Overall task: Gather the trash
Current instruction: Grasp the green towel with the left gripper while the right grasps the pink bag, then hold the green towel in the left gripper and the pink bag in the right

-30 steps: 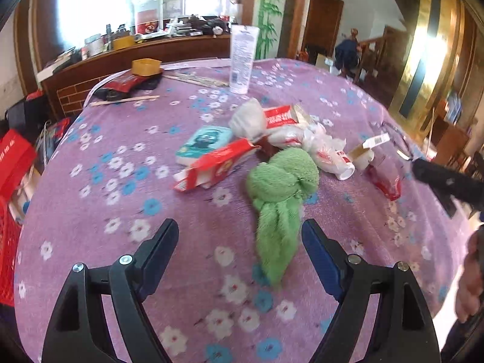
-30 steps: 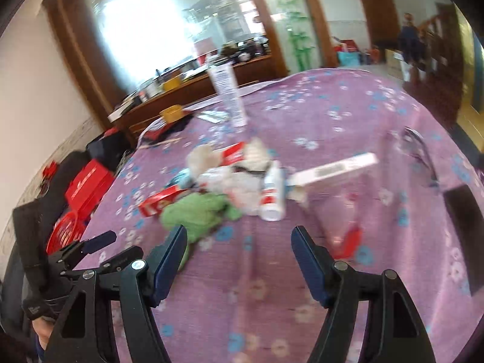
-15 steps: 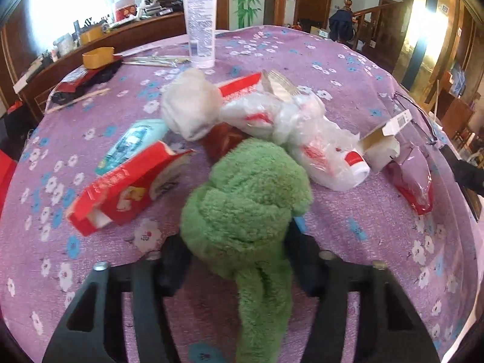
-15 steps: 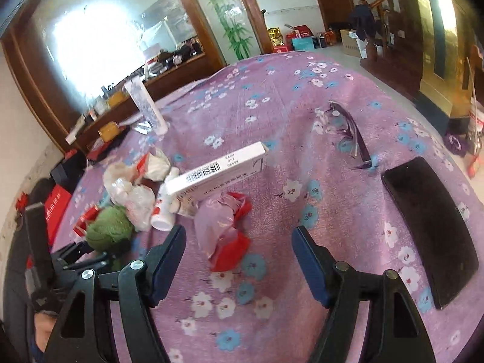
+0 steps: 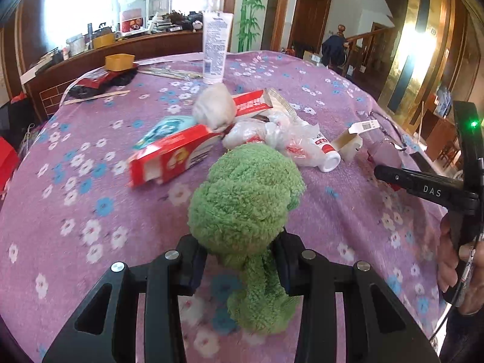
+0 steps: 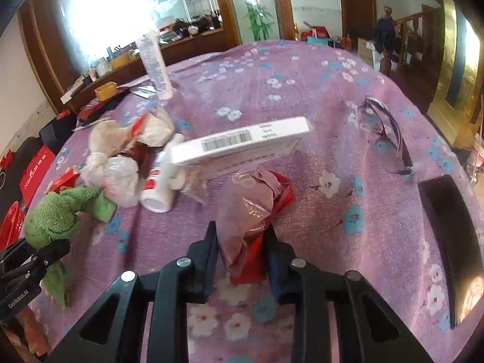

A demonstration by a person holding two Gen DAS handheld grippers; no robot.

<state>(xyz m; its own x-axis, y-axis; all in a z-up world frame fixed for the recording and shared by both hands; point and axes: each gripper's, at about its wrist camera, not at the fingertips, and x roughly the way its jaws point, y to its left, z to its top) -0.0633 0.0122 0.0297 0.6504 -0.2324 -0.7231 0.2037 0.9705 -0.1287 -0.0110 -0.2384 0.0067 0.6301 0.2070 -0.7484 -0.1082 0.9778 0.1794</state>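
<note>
While both tools are loaded, the job now is a clean lift. Left tool (image 5: 239,260) is pinched narrow on the green cloth (image 5: 245,199), gripping at its waist below the knotted head, tail hanging toward the camera. Right tool (image 6: 242,254) is pinched narrow on the crumpled pink-and-red wrapper (image 6: 251,208), jaws on its lower end, bulk sticking forward.

How to do it well, my read: raise both straight up before any sideways travel. The wrapper's front edge sits just beside the white barcode box (image 6: 242,145), possibly touching, and dragging would shove it. Film is slippery and the grip is low on it, so keep squeeze steady, no jerks. Cloth is soft and well seated, low slip risk, but the dangling tail could sweep the red carton (image 5: 172,154) near it.

Rest of the trash pile lies on the purple floral tabletop (image 5: 75,211) ahead of the tools: red carton, white wad (image 5: 214,109), clear plastic bags (image 5: 284,139), small white bottle (image 6: 160,187) on its side, barcode box. Eyeglasses (image 6: 390,139) and a dark phone (image 6: 447,257) lie off to the right, probably not trash, leave them. No bin visible in either view, so drop spot cannot be told.
</note>
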